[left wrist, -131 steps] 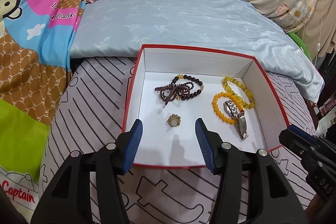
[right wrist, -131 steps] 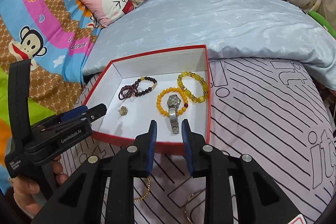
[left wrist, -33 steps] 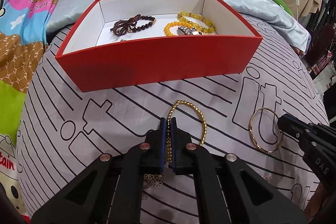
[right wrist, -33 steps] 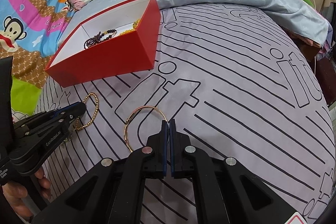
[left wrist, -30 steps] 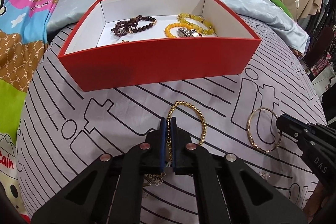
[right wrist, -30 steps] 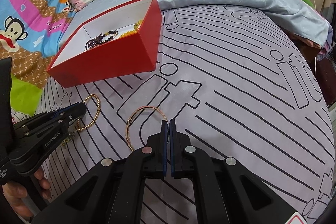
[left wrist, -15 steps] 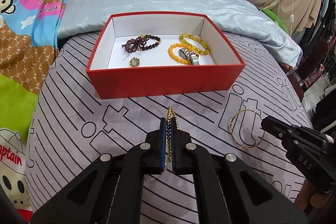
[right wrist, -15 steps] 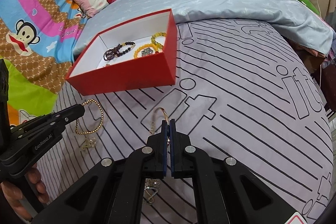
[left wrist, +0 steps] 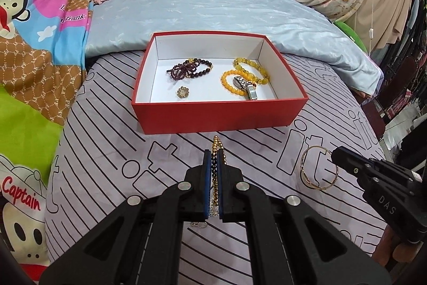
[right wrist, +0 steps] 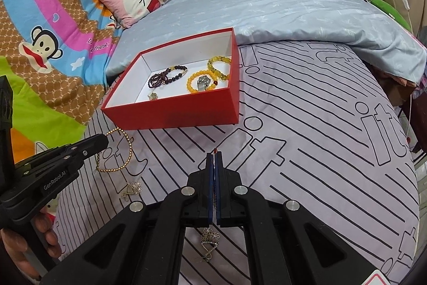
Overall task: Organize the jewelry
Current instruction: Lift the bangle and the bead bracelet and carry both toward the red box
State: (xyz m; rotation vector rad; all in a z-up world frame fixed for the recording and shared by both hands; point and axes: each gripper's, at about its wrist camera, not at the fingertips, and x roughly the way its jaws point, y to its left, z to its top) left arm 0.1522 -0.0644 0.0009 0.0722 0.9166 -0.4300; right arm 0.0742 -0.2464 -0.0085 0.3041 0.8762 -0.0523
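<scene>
A red box with a white inside stands on the striped bedsheet; it also shows in the right wrist view. In it lie a dark bead bracelet, yellow bead bracelets, a watch and a small flower brooch. My left gripper is shut on a gold bead bracelet and holds it above the sheet in front of the box. My right gripper is shut on a thin gold bangle, also lifted.
Silver flower earrings lie on the sheet and under my right gripper. A blue quilt lies behind the box. A cartoon blanket covers the left. The bed edge drops at the right.
Both grippers closed on their pieces and lifted them off the sheet. The view rose, and the inside of the box shows more fully.
</scene>
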